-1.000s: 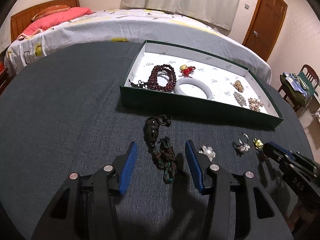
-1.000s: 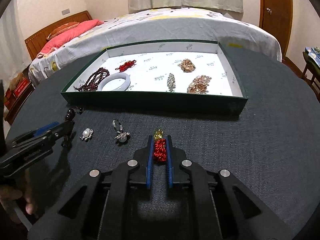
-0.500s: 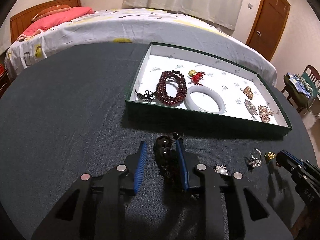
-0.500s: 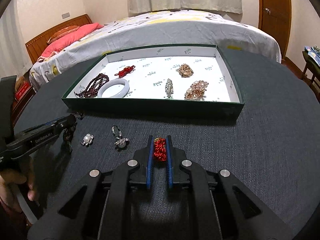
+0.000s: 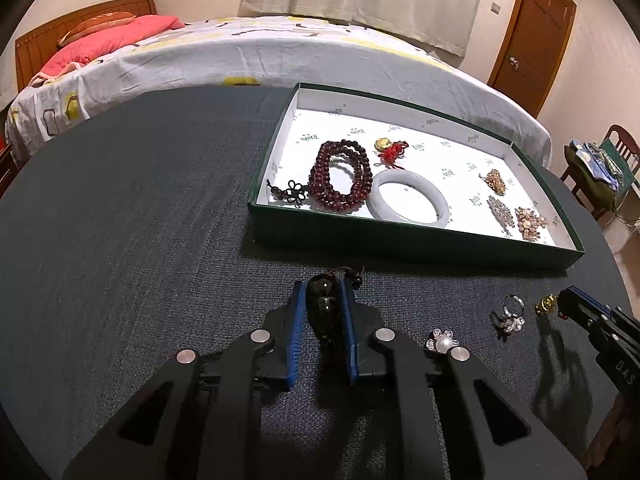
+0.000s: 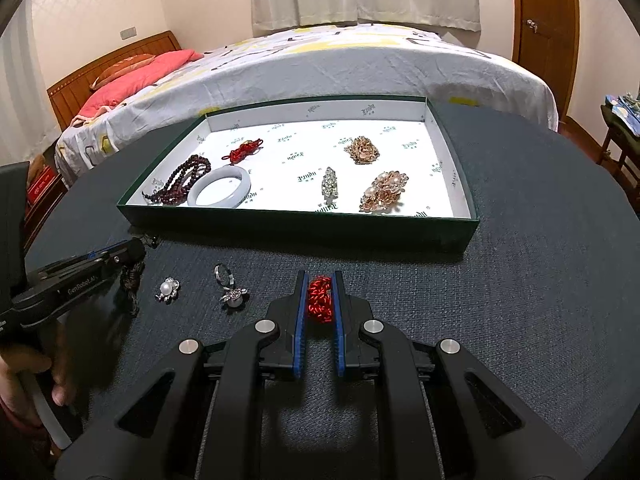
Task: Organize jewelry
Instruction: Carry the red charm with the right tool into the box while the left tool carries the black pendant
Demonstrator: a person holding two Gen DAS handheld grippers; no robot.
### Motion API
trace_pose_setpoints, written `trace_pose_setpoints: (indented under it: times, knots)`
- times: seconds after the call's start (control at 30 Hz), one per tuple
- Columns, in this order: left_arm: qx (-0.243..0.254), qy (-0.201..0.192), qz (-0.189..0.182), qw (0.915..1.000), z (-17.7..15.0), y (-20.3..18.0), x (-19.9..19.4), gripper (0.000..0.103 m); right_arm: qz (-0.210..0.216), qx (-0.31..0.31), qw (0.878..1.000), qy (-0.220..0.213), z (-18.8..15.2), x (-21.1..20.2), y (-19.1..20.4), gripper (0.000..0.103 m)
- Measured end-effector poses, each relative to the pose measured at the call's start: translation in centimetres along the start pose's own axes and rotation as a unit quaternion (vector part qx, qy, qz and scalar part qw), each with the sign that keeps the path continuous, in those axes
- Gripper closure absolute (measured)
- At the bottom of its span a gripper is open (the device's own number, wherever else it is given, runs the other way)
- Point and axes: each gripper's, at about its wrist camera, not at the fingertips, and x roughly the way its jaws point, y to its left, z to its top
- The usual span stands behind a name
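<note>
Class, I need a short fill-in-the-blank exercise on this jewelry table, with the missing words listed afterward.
1. The left gripper is shut on a dark ____ pendant.
2. The right gripper grips a ____ beaded charm.
3. The pale bangle lies ____ the green box.
4. The pearl brooch and the ring rest on the ____.

Missing words: bead; red; inside; table

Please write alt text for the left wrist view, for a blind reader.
The left gripper is shut on a dark pendant above a dark table. Behind it, a green tray holds beads and a bangle.
</note>
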Motion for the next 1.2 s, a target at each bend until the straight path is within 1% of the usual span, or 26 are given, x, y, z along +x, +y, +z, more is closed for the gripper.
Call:
trace_pose_setpoints:
  times: [0.2,0.3,0.4,0.57,0.67,0.83,1.0,1.2]
  knots:
    - [-0.003,-0.002,-0.005,1.0000,0.0,0.2,-0.1,0.085,0.000,0.000,1.000,-0.001,0.0,0.0,0.0,0.091]
    - [-0.001,-0.010,-0.004,0.9999,0.0,0.1,-0.4,0.085,0.001,0.000,1.000,-0.006,0.0,-0.2,0.0,0.091]
    - [0.009,-0.023,-0.004,0.9997,-0.1,-0.3,-1.0,0.085,0.003,0.000,1.000,-0.019,0.3,-0.7,0.1,0.091]
    - [0.009,-0.041,-0.021,0.9989,0.5,-1.1,-2.6,0.085,0.005,-0.003,0.999,-0.043,1.2,-2.0,0.3,0.091]
    - [0.013,-0.063,-0.034,0.9973,1.5,-1.8,-4.2,0.085,0.008,-0.004,0.998,-0.059,2.0,-2.9,0.3,0.091]
    - [0.024,-0.095,-0.055,0.9937,3.6,-3.1,-5.9,0.085,0.008,-0.008,0.996,-0.088,3.9,-4.0,0.2,0.091]
    - [0.037,-0.118,-0.075,0.9895,6.0,-4.8,-6.0,0.085,0.005,-0.009,0.993,-0.115,6.4,-4.3,-0.2,0.091]
    - [0.052,-0.149,-0.090,0.9834,9.2,-6.8,-5.2,0.085,-0.003,-0.020,0.988,-0.155,9.9,-4.2,-0.5,0.091]
